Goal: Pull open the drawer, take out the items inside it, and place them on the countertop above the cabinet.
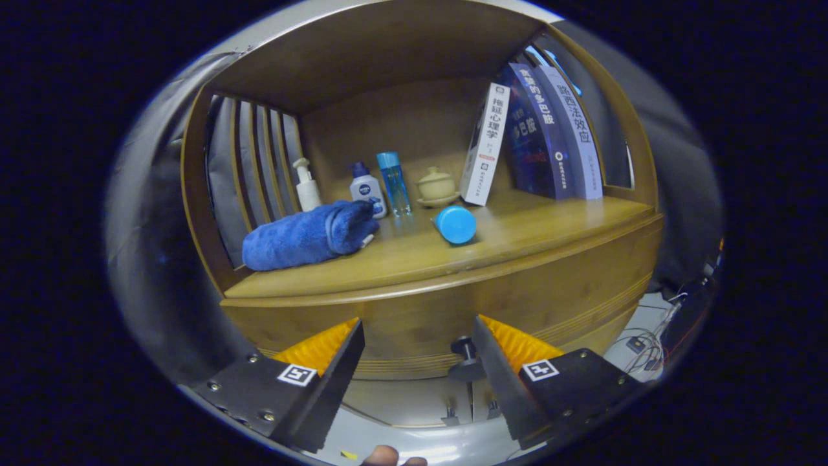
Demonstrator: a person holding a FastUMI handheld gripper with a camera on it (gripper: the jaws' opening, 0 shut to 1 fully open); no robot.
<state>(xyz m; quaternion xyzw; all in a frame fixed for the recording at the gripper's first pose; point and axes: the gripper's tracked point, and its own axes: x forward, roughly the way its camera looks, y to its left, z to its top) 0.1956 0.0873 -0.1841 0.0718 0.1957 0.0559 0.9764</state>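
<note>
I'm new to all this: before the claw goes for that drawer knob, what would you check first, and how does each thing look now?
1. Gripper open wide enough for the knob: ok.
2. Knob between the fingers: ok, though close beside one finger.
3. Drawer shut, nothing blocking its front: ok.
4. Free countertop for the items: ok, beside the blue towel and blue cup.
5. What lies inside the drawer: cannot tell.

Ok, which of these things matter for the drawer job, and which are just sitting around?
For the job:
- drawer, shut
- drawer knob, between the fingers
- countertop
- hand-held gripper, open

Lying about on the countertop:
- rolled blue towel
- pump bottle
- white bottle
- blue bottle
- lidded cup
- blue-capped container
- books
</note>
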